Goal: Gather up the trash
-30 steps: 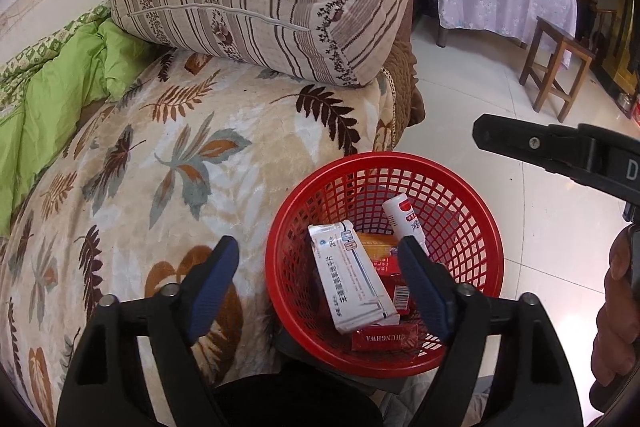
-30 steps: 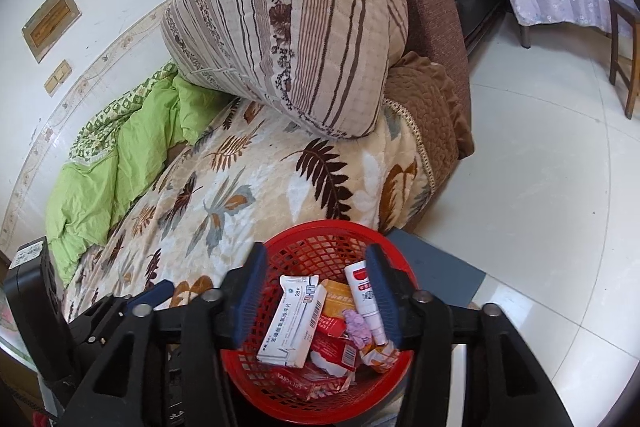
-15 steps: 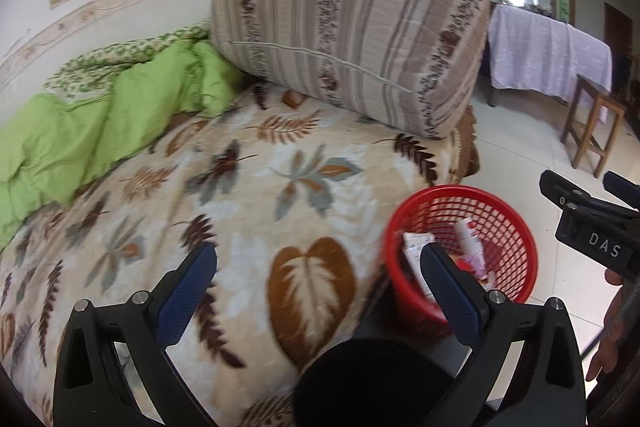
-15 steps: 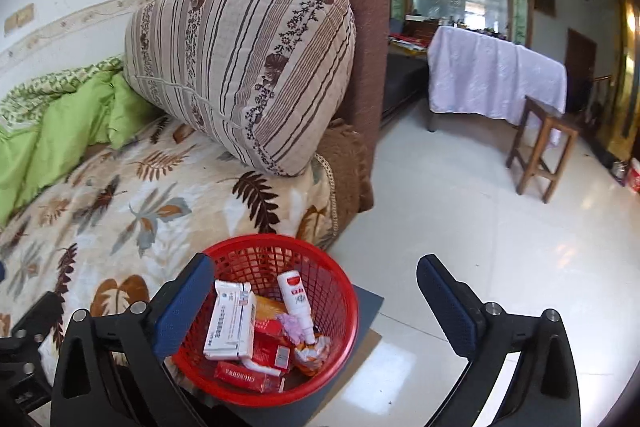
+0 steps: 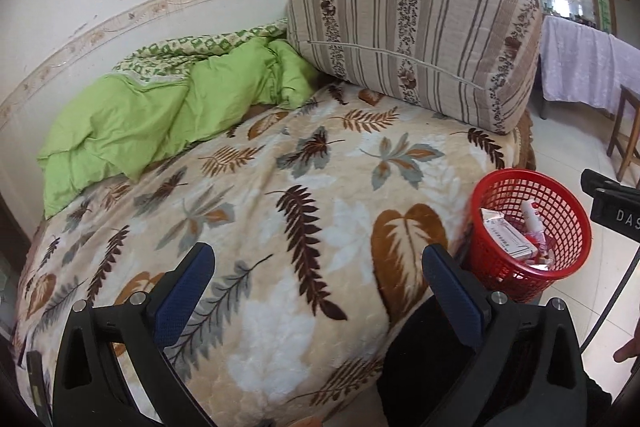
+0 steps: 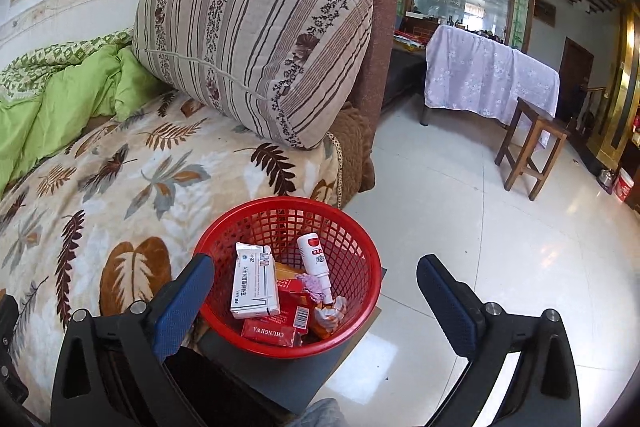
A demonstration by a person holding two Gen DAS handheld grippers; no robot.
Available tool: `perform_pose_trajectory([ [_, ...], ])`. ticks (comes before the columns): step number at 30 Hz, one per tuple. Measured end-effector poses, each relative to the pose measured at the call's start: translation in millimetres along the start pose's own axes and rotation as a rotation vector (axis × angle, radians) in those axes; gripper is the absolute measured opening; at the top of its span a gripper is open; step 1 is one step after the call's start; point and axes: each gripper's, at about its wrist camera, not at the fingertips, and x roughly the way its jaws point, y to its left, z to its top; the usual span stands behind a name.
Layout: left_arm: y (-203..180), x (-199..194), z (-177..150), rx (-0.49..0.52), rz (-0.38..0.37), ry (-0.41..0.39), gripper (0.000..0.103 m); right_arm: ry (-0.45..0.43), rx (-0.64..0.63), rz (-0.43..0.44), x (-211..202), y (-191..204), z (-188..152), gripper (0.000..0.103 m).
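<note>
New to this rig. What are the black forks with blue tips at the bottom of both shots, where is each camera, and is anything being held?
No robot here: a person carries two hand-held grippers, each with a fisheye camera looking forward along its two fingers. The black forks with blue pads are those fingers.

The left wrist view shows the left gripper over a sofa covered by a leaf-print blanket, with a green quilt and a striped cushion behind.

The right wrist view shows the right gripper above a red basket beside the sofa. Inside it lie a white box, a white tube, a red Chunghwa pack and crumpled wrappers.

Both grippers are open and hold nothing. No loose trash shows on the blanket.
</note>
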Motion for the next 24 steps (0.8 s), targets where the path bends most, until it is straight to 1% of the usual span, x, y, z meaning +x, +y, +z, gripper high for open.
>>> perform_pose_trajectory([
  [7, 10, -1, -6, -0.038, 0.014, 0.013, 0.103, -0.020, -0.029, -0.004, -9, 11, -1, 0.102],
  [12, 6, -3, -7, -0.013, 0.044, 0.007, 0.103, -0.019, -0.032, -0.004, -9, 13, -1, 0.102],
  [17, 1, -4, -8, -0.003, 0.036, 0.016, 0.103, -0.004, -0.031, -0.002, -6, 12, -2, 0.102],
  [24, -3, -3, -9, 0.001, 0.039, 0.022, 0.103, -0.005, -0.031, -0.001, -5, 11, -2, 0.102],
])
